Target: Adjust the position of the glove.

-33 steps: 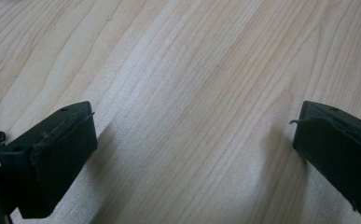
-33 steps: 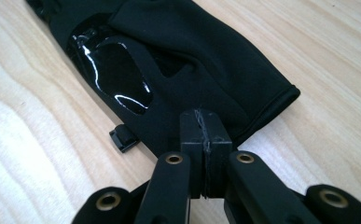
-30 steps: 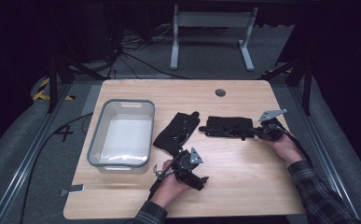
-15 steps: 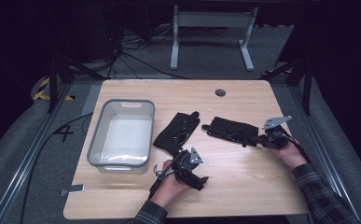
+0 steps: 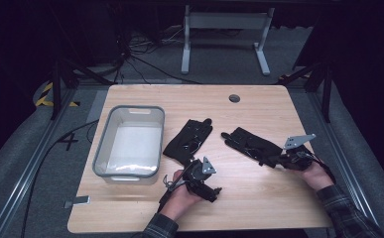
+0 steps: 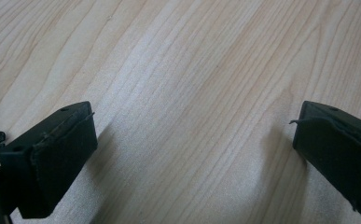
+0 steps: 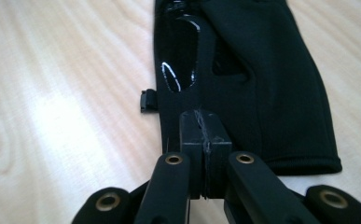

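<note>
Two black gloves lie on the wooden table (image 5: 259, 198). One glove (image 5: 187, 141) rests at the centre, just right of the bin. The other glove (image 5: 251, 144) lies slanted farther right, fingers pointing up-left. My right gripper (image 5: 279, 159) is at its cuff end; in the right gripper view the jaws (image 7: 204, 130) are pressed together on the edge of this glove (image 7: 262, 84). My left gripper (image 5: 214, 191) rests near the front of the table below the centre glove. Its jaws (image 6: 192, 154) stand wide apart over bare wood, holding nothing.
A clear plastic bin (image 5: 102, 153) with a grey rim stands at the left of the table. A round cable hole (image 5: 234, 98) sits near the far edge. Beyond the table, a metal stand (image 5: 224, 20) and cables are on the dark floor.
My right gripper has moved right and toward the near edge, dragging the right glove with it; the glove has turned to a slant. The left gripper and centre glove have stayed put.
</note>
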### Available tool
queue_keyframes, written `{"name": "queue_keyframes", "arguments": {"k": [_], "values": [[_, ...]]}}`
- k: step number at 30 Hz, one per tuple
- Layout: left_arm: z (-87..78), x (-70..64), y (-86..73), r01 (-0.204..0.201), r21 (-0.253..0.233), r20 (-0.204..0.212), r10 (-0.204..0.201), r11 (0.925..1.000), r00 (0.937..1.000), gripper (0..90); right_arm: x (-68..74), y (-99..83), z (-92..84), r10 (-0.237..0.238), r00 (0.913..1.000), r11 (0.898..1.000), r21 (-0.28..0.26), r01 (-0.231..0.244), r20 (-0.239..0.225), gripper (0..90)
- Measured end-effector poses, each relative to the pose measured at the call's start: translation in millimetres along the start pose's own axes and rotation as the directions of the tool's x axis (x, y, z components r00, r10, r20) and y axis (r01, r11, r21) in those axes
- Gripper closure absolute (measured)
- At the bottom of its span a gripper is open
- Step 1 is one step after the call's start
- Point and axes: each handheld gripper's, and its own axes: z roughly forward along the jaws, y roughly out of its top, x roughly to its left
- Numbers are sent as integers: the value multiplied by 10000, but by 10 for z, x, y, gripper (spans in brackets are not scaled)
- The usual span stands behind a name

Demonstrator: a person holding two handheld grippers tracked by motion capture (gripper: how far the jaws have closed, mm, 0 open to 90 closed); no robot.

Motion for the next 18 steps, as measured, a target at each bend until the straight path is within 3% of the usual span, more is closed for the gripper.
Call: {"name": "queue_keyframes", "arguments": {"k": [8,11,18], "values": [[0,0,0,2,-1,2,-2,10000,10000,0,213,-104,-84,-211,9993,9998,43,212,-300,900],[0,0,0,4,-2,1,-4,10000,10000,0,370,-177,-142,-310,9983,9995,66,314,-500,900],[0,0,0,7,-4,4,-7,10000,10000,0,462,-196,-212,-469,9971,9988,-134,462,-595,899]]}}
